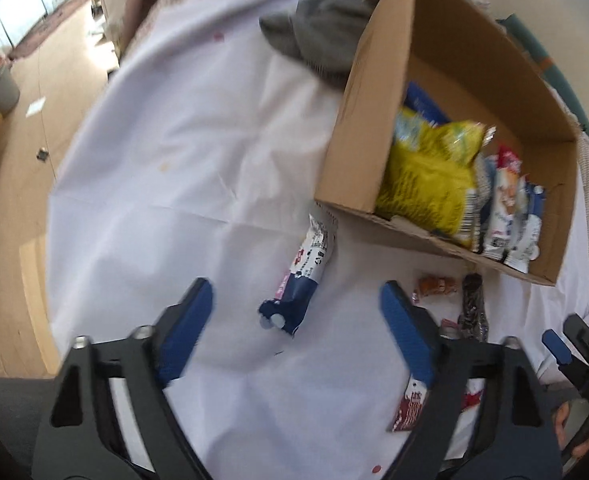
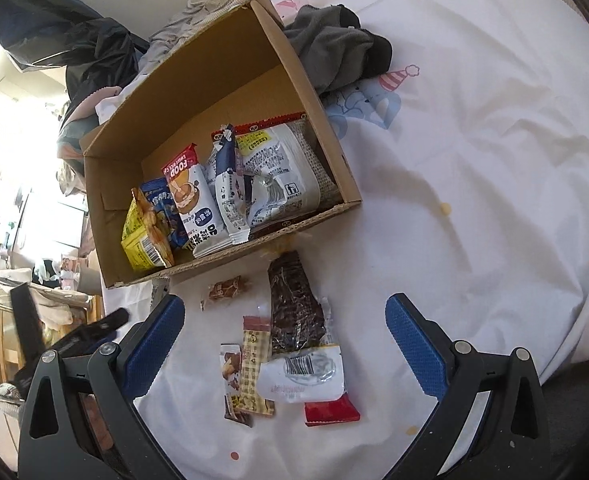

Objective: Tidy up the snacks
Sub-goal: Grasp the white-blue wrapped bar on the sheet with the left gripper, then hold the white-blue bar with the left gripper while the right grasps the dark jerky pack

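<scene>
The left gripper [image 1: 296,328] hangs over the white sheet [image 1: 174,152] with its blue fingers [image 1: 186,332] spread apart and nothing pressed between them; a blue and white snack packet [image 1: 304,280] lies flat on the sheet in the gap between the fingers, a little ahead of the tips, touching neither; its long axis runs away from the gripper, tilted slightly toward the right finger, the dark blue end nearest the fingers and the white printed end pointing at the near wall of the cardboard box [image 1: 358,128]; the box sits ahead and to the right of the right finger, with a yellow bag [image 1: 430,172] and several upright packets inside.

The right gripper [image 2: 284,334] is also released, fingers [image 2: 154,344] wide and empty; between them on the sheet lies a dark seaweed pack [image 2: 294,304], its long axis pointing straight ahead toward the box [image 2: 314,120], its white labelled end nearest the gripper; just toward the left finger lie a tan checked packet [image 2: 254,368] and a small brown one [image 2: 231,372], both lengthwise the same way; a red packet [image 2: 332,408] shows under the white end; a small brown candy [image 2: 228,290] lies crosswise ahead of the left finger, near the box's front edge; grey socks [image 2: 334,56] rest beyond the box.
</scene>
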